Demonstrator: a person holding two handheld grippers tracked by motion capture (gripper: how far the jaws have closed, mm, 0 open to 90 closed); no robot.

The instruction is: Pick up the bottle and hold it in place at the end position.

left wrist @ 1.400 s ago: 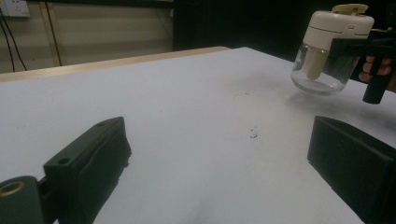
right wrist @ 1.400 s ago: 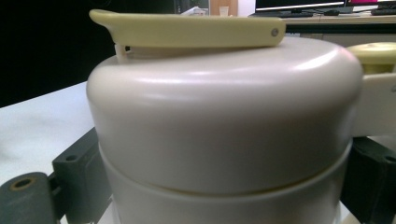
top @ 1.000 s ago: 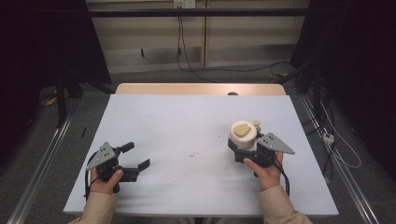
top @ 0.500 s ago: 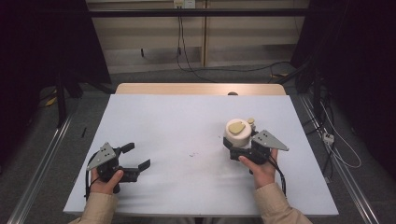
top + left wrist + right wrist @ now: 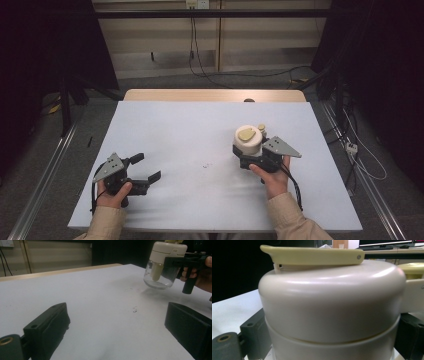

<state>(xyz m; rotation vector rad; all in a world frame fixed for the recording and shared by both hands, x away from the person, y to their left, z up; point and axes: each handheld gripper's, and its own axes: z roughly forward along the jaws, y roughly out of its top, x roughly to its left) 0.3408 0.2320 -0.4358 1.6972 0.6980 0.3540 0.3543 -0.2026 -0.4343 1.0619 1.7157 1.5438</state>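
Gripping the jar [image 5: 248, 142] by its cream lid, right tool [image 5: 250, 159] holds it lifted at 3 o'clock over the counter [image 5: 200, 130], left tool [image 5: 141, 169] released at 8 o'clock; risk: lid pops, glass body drops.

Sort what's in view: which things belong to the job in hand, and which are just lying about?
In the job:
- glass jar with cream lid, held off the table
- right gripper, clamped on the lid
- left gripper, open and empty

Lying about:
- cables on the floor beyond the table
- dark specks on the tabletop
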